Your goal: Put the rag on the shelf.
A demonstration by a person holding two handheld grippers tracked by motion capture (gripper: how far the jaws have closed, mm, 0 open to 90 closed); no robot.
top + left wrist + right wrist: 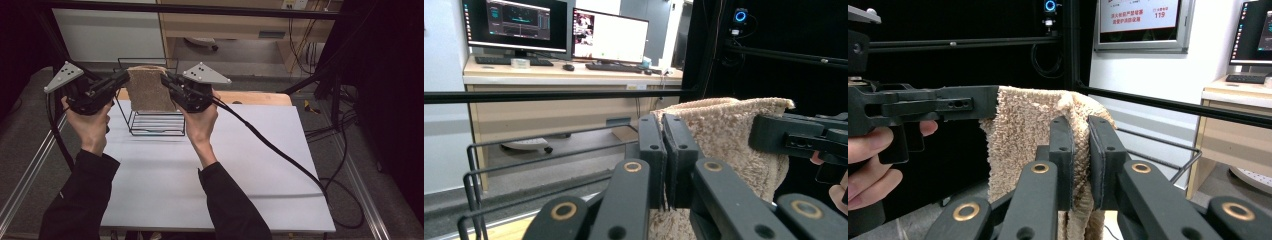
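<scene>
I hold the towel (147, 90) taut between both tools, left tool (123, 79) and right tool (165, 80) each clamped on an upper corner, hanging directly above the wire rack (156, 125) on the table (200, 170).

black tongs (145, 81), dark sleeves (80, 200)

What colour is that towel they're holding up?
The towel is a light sandy beige, fluffy and plain. It shows best in the right gripper view.
</scene>
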